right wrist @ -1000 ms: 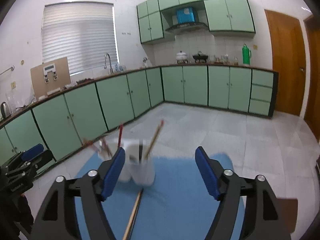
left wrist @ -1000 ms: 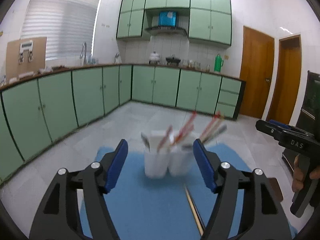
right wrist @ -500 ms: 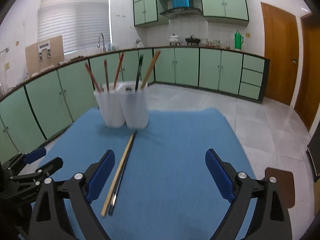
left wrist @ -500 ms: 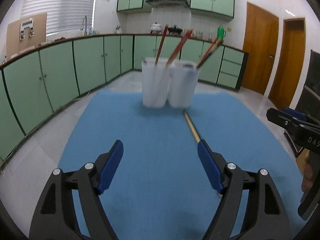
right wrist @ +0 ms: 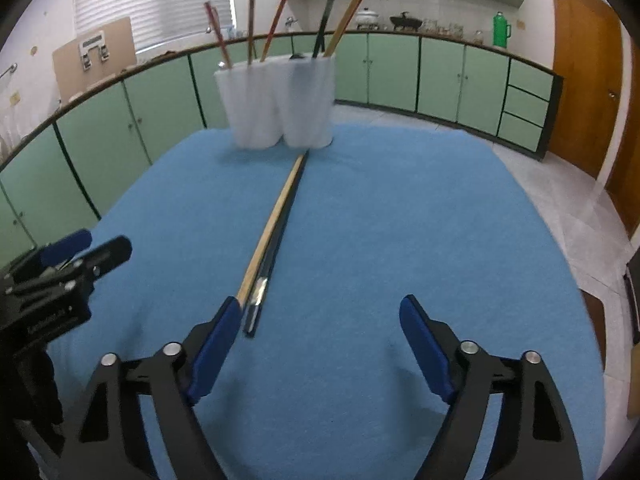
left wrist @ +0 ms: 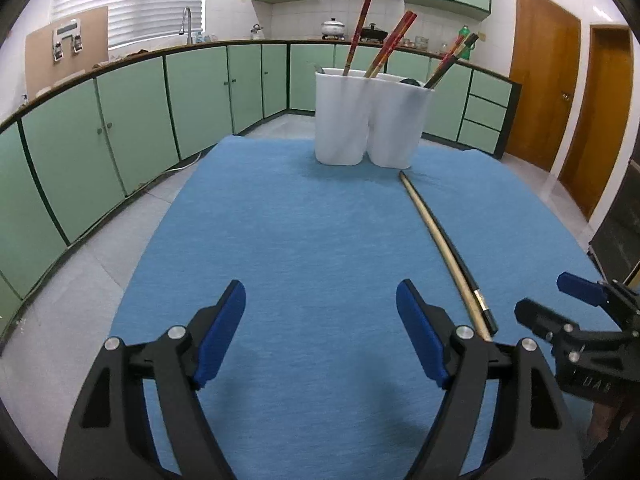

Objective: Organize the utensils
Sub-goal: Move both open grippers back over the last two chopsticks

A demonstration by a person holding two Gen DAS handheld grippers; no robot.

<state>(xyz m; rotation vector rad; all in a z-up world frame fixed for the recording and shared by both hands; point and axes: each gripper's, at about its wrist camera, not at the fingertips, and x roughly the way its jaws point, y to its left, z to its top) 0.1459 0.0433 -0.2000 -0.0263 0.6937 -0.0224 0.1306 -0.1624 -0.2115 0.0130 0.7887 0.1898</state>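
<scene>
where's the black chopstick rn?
Black chopstick lies flat on the blue mat, alongside the wooden chopstick, running from the white holder toward the right gripper.

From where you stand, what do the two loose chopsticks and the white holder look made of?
Pale chopstick: likely bamboo or wood, matte tan. Dark chopstick: glossy black with a silvery band, perhaps lacquer or plastic. White holder: smooth, matte, probably plastic or ceramic; can't tell which.

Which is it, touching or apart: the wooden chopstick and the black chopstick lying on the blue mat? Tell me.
Touching. In the right wrist view the wooden chopstick and the black chopstick lie side by side on the blue mat, with no mat visible between them along most of their length.
</scene>
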